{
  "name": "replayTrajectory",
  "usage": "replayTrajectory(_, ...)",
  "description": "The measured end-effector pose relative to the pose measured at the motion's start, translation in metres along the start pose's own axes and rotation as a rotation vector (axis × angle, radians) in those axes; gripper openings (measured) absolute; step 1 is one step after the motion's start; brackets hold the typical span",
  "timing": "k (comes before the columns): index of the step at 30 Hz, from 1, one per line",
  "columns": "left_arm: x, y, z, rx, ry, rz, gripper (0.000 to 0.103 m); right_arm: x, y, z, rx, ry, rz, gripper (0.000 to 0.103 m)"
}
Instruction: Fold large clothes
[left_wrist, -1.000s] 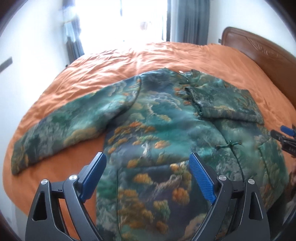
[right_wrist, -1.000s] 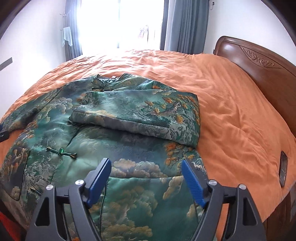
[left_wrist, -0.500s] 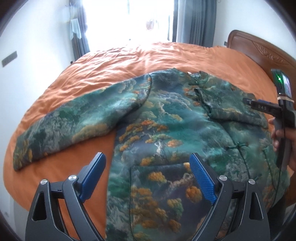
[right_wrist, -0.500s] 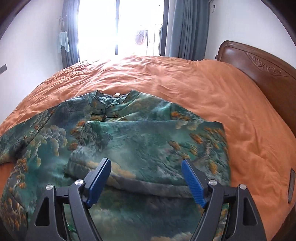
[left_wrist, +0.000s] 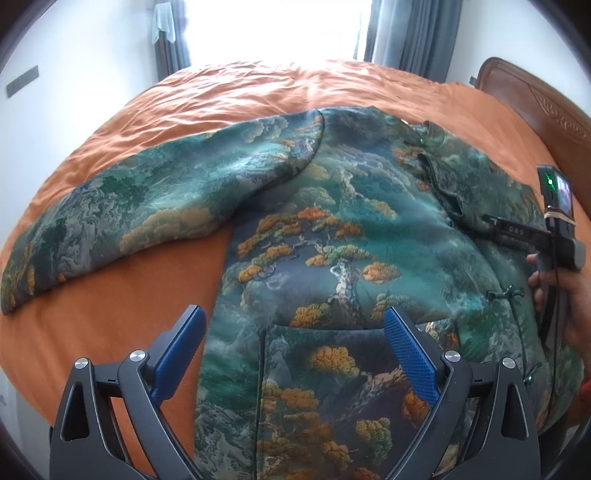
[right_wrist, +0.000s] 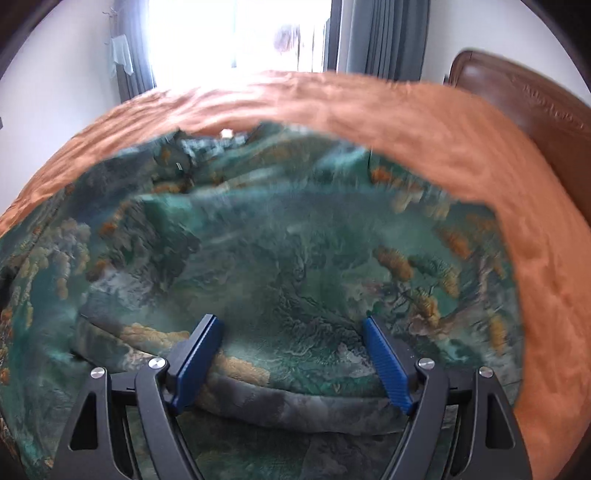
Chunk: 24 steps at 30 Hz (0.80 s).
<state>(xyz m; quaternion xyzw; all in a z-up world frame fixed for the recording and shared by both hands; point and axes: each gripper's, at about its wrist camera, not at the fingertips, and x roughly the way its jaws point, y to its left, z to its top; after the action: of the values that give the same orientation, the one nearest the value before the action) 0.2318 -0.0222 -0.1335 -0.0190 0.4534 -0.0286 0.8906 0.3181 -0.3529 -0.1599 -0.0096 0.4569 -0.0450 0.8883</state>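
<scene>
The green landscape-print jacket (left_wrist: 332, 229) lies spread on the orange bed (left_wrist: 229, 96). The left view alone shows its outstretched sleeve (left_wrist: 140, 210) toward nine o'clock, and the left tool (left_wrist: 295, 350) gaping empty. The blurred right view shows the folded-over sleeve (right_wrist: 295, 277) beneath the right tool (right_wrist: 291, 354), wide open, gripping nothing.

Printed jacket (left_wrist: 332, 240) spread flat on orange bedspread (left_wrist: 258, 96).

bright window (left_wrist: 280, 26); grey curtains (left_wrist: 413, 33); white walls (left_wrist: 74, 74); orange bedspread (left_wrist: 258, 92); wooden headboard (left_wrist: 535, 103)
</scene>
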Motion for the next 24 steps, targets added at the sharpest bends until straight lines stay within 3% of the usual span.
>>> replayTrajectory(7, -0.006, -0.002, 0.002, 0.018, -0.007, 0.015, 0.097, 0.006, 0.003, -0.016, -0.007, -0.063, -0.023, 0.085)
replayTrajectory(14, -0.013, 0.006, 0.016, -0.061, -0.030, -0.058, 0.097, 0.004, 0.005, -0.025, -0.003, -0.069, -0.022, 0.085)
replayTrajectory(24, 0.019, -0.027, 0.074, -0.003, 0.005, -0.091, 0.097, 0.004, 0.004, -0.023, -0.003, -0.069, -0.021, 0.085)
